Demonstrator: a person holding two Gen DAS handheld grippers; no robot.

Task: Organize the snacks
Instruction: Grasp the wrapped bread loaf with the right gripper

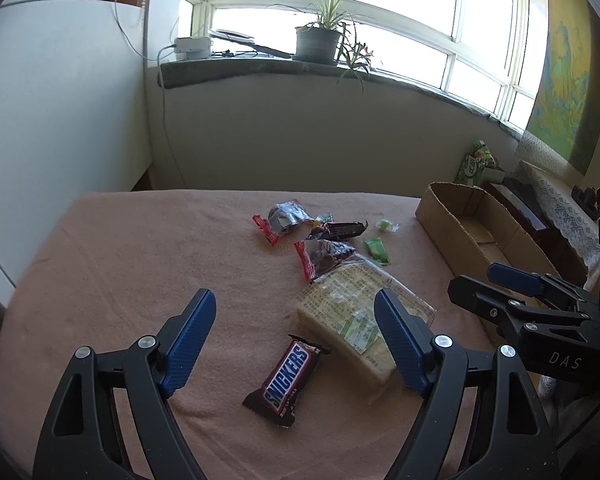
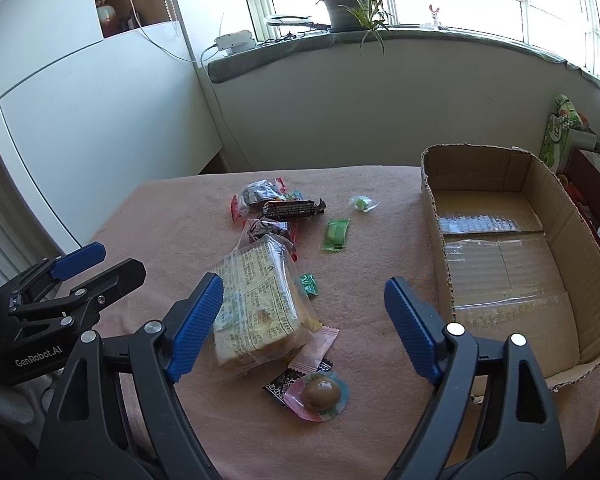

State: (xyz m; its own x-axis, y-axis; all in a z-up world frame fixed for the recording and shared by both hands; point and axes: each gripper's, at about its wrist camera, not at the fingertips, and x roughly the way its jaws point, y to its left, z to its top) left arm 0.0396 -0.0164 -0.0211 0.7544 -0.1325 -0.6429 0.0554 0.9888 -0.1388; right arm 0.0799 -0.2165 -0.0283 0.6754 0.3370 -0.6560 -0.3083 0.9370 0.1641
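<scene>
Left gripper (image 1: 296, 340): my jaws stand wide and empty, poised above the Snickers bar (image 1: 287, 380), which lies near, between my fingers, so a straight descent can take it.
Right gripper (image 2: 304, 324): also wide, holding nothing; the bread pack (image 2: 260, 304) lies just inside my left finger.
Cardboard box (image 2: 540, 184): open-topped at far right, bare inside, probably where the snacks go.
Loose sweets: small green packet (image 2: 335, 235) and jelly cup (image 2: 320, 394) scattered on the pink cloth (image 2: 180, 208), none boxed yet.

Sandwich pack (image 2: 256, 300) hides most of the pink wrapper (image 2: 314, 350).
</scene>
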